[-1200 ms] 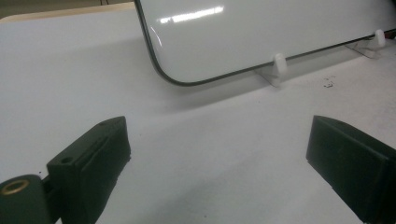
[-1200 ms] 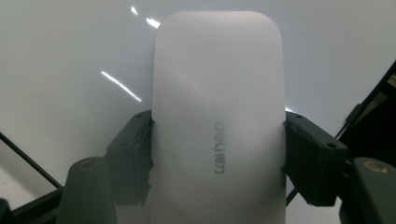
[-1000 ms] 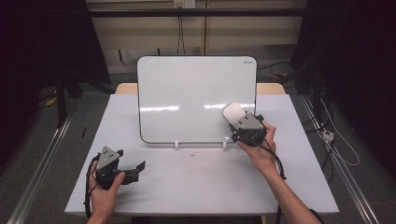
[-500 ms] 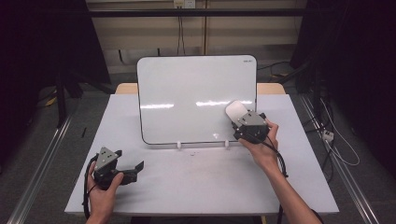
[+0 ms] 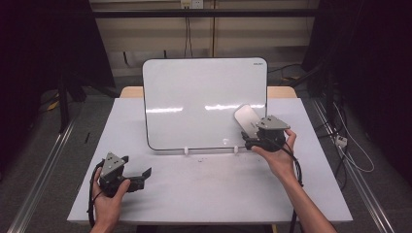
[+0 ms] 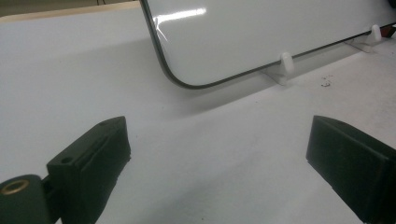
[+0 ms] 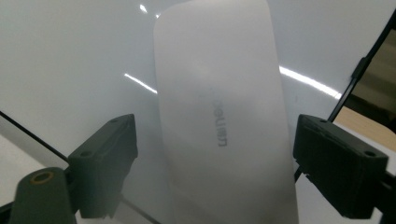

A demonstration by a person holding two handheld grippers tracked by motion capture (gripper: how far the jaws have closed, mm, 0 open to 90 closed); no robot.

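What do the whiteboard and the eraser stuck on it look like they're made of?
The whiteboard looks like glossy coated metal or melamine: it throws sharp streaks of light, with a thin dark edge band and small white plastic-looking feet. The eraser seems to have a matte white plastic shell, smooth and rounded, with grey lettering on it. It lies between the open jaws of the right gripper, which have just been opening.

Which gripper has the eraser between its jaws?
The right gripper, up at the whiteboard: its jaws, just opened, flank the white eraser without pressing it. The left gripper sits open over bare table.
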